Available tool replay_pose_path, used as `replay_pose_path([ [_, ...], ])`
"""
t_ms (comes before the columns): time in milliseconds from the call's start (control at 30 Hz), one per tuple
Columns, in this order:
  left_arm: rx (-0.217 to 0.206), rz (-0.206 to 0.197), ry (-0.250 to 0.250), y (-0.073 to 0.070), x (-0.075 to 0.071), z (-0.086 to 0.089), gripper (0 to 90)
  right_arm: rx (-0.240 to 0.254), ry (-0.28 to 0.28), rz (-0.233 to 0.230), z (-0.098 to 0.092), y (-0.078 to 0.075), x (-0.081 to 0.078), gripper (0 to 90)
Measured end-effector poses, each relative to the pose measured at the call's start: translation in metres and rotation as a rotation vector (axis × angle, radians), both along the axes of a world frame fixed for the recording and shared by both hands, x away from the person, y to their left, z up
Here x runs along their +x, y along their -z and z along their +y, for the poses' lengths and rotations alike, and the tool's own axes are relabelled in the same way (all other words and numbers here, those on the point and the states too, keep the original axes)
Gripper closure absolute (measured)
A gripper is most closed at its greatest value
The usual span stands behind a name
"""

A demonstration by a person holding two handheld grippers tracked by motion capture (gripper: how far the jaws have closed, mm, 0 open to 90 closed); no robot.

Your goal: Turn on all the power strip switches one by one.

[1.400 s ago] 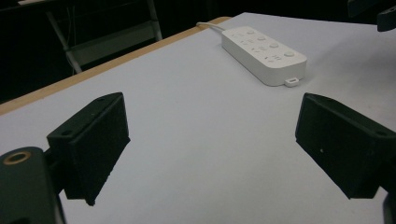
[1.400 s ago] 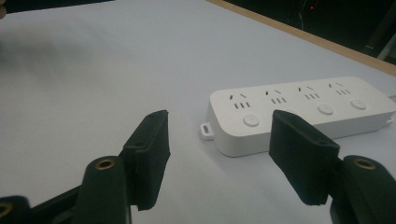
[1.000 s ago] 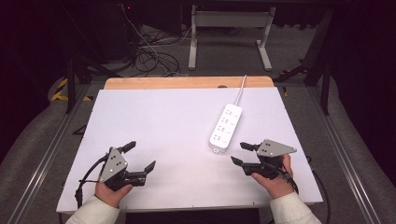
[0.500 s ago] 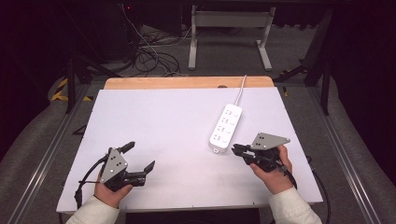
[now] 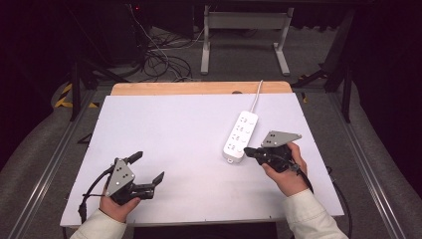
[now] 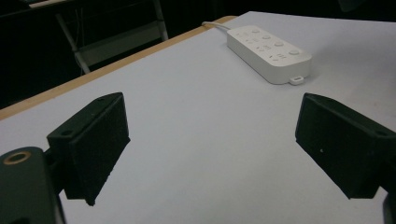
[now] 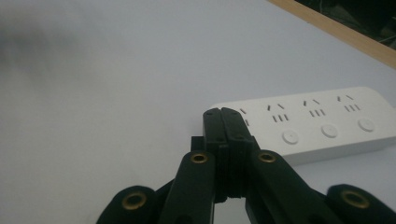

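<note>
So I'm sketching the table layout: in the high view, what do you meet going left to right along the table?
Left gripper, jaws open → white power strip → right gripper, jaws shut with nothing between them, tips at the strip's near end.

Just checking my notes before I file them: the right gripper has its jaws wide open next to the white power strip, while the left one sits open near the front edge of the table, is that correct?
Not quite: the right gripper is shut, its jaws pressed together with nothing between them, as the right gripper view shows. It is indeed beside the white power strip, and the left gripper does sit open near the table's front edge.
</note>
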State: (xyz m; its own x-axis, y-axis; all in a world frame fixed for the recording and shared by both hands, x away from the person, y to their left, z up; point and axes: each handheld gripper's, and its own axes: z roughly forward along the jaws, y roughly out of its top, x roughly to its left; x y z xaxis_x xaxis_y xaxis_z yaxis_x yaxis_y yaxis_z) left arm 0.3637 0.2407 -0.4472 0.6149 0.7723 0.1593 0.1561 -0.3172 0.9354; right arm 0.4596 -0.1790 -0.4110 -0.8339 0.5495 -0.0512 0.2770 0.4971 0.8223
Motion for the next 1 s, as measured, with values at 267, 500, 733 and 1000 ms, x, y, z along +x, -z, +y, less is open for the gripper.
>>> replay_pose_path([
  [267, 0.002, -0.005, 0.000, 0.000, 0.000, 0.000, 10.2, -0.015, 0.013, 0.015, 0.006, -0.005, 0.016, 90.0],
  [500, 0.002, 0.003, 0.000, 0.000, 0.000, 0.000, 10.2, -0.030, 0.041, 0.040, 0.008, -0.003, 0.024, 90.0],
  [733, 0.000, 0.004, -0.008, 0.001, 0.000, 0.000, 10.2, -0.092, 0.058, 0.076, 0.017, 0.002, 0.037, 90.0],
  [1000, 0.002, 0.006, -0.011, 0.001, 0.000, 0.000, 10.2, -0.141, 0.071, 0.132, 0.023, 0.013, 0.054, 90.0],
])
